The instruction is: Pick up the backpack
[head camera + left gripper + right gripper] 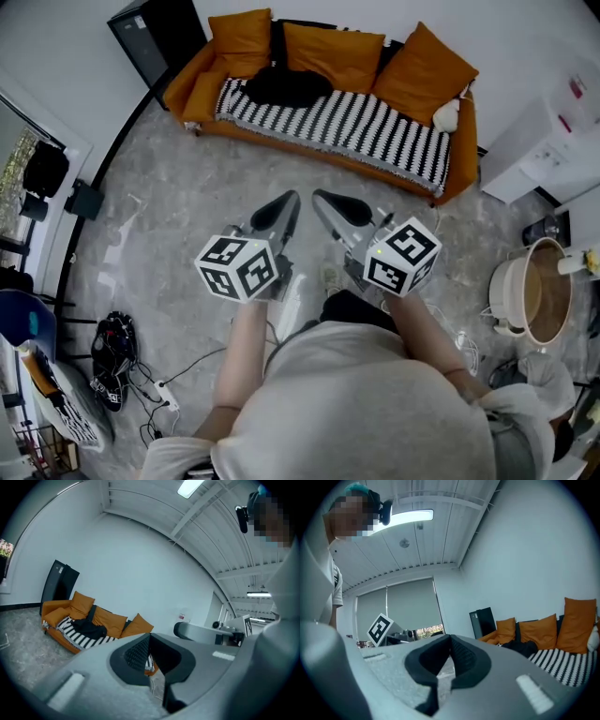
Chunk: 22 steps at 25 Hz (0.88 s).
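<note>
— The left gripper was clenched, its jaw tips pressed together with nothing between them. The right gripper was the same, closed and empty. They were held side by side over the grey floor, both pointing toward the sofa

— And the backpack?

— The backpack lay on the sofa, on the striped blanket toward the left end of the seat, against the orange cushions. It was well apart from both grippers

— How did it look?

— Black and soft, slumped into a low heap wider than it was tall. A dark band ran up between two back cushions just behind it; I could not tell whether that was a strap

— What else was hard to make out?

— Zips, pockets and any handle: the backpack was too small and too dark in every view. In the left gripper view the right end of the sofa was hidden behind that gripper's own jaws, with only a sliver of stripes showing through the gap under the tips. In the right gripper view the gripper's body rose just below the backpack, and the sofa was cut off at the picture's edge. In the head view the person's torso covered the floor beneath the grippers, and a small pale thing at the sofa's right end was too small to identify
</note>
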Motion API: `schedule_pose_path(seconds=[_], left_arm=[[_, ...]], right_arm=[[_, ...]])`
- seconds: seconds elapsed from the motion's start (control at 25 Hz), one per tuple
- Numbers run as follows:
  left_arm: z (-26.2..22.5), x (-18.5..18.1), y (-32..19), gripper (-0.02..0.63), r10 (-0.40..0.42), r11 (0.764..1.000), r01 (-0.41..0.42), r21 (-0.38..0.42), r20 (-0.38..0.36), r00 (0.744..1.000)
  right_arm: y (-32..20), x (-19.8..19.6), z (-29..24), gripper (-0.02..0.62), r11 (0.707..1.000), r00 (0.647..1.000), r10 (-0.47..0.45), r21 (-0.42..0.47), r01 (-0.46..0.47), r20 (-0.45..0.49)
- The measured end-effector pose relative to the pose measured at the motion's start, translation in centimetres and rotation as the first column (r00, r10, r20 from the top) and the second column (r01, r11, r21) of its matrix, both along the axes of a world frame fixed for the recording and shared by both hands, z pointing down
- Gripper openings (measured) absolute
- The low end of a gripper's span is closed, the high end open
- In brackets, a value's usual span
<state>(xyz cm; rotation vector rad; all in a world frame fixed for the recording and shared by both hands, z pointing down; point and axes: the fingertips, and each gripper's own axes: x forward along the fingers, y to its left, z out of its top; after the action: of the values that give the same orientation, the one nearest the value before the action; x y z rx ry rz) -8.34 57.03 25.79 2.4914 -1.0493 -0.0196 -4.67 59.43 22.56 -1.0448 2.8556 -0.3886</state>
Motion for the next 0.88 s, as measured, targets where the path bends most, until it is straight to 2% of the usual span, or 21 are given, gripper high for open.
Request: schedule_pose_path(seconds=[0.16,0.32,0.52,0.88], left_arm=[[-0.5,1.7,-5.5,0.008,-0.011,1.000,0.011,0.000,0.002,1.000],[-1.2,2.9,-10.4,0.008,-0.016,1.000,0.016,0.006,-0.015,1.000],[-1.4,4.6,-15.3,0.008,-0.026,1.000,0.026,0.011,-0.010,1.000],[0.3,6.8,-20.9,0.008,-0.051,0.999,0.051,-0.010,0.028,0.998]], right_arm=[[-5.8,1.4,-0.5,0.003,0.999,0.999,-0.032,0.007,0.032,0.005],[-11.0,2.6,-1.2,0.003,0.998,0.998,-0.046,0.039,0.048,-0.032],[-16.5,4.6,0.2,0.003,0.999,0.998,-0.043,0.006,0.044,-0.044],[-21.6,6.5,2.1,0.003,0.996,0.998,-0.067,-0.052,0.066,-0.005]])
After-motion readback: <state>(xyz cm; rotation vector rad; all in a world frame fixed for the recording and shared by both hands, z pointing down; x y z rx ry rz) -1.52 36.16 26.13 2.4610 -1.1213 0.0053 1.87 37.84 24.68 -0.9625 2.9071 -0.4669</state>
